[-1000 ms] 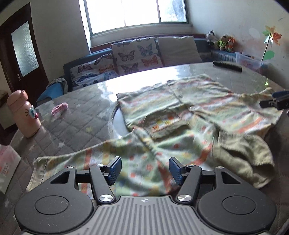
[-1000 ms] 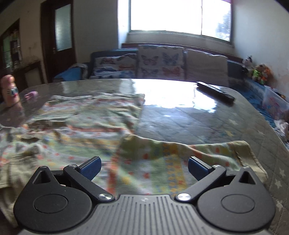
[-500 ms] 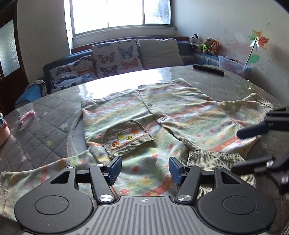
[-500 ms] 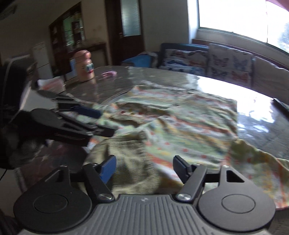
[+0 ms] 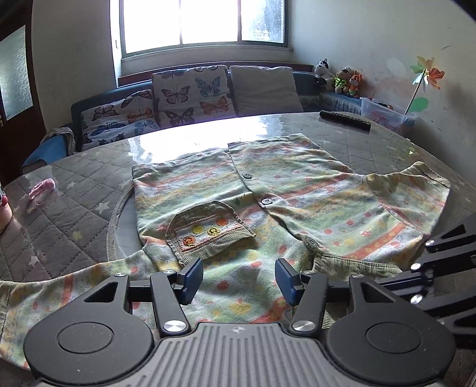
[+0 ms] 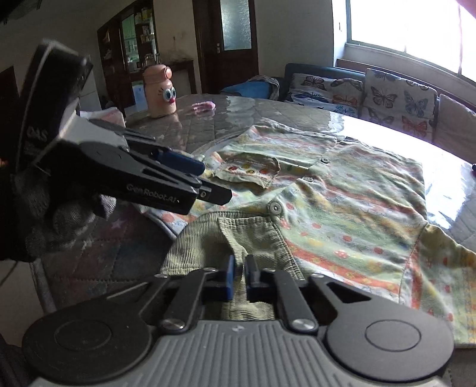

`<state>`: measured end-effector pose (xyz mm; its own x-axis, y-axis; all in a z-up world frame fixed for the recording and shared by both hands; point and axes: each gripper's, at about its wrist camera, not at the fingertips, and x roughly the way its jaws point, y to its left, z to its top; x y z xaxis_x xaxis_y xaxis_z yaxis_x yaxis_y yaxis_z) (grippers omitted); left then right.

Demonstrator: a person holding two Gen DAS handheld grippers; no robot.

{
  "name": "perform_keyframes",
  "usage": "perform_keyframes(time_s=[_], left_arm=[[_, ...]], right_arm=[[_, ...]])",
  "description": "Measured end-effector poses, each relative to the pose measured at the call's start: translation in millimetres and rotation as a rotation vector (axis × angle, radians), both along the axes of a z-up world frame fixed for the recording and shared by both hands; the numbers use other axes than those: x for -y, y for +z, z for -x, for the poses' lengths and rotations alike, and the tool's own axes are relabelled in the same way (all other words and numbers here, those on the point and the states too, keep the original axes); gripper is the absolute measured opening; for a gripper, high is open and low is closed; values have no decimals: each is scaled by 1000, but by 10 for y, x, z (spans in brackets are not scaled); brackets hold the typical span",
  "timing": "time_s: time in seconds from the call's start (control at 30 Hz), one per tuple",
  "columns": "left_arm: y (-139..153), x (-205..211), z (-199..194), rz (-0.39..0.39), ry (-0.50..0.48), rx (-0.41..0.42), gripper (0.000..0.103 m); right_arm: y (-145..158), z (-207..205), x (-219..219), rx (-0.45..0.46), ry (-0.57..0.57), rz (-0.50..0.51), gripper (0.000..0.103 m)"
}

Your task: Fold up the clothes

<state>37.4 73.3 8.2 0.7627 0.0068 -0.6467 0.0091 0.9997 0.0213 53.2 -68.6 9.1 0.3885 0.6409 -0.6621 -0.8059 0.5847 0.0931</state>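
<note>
Now | right claw (image 6: 238, 275) clamped on ribbed corduroy collar (image 6: 208, 238) | left claw (image 5: 239, 278) half-open, closing, over fabric

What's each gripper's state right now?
Left gripper: open, jaws closing, over the patterned shirt, not gripping.
Right gripper: shut on the shirt's corduroy collar.

Pale green shirt (image 5: 312, 190) with orange stripes, olive corduroy pocket (image 5: 208, 235)

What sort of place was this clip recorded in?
Probably a home living or dining room: a sofa with butterfly cushions under a window, soft toys along the wall, and a quilt-covered table holding the shirt.
</note>
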Motion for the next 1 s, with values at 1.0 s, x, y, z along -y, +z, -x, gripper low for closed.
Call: perform_keyframes(time_s=[1.0], left_arm=[[-109,309,41,-8,-189,-19,54]], right_arm=[[209,-218,268,-129,-59,-189,2]])
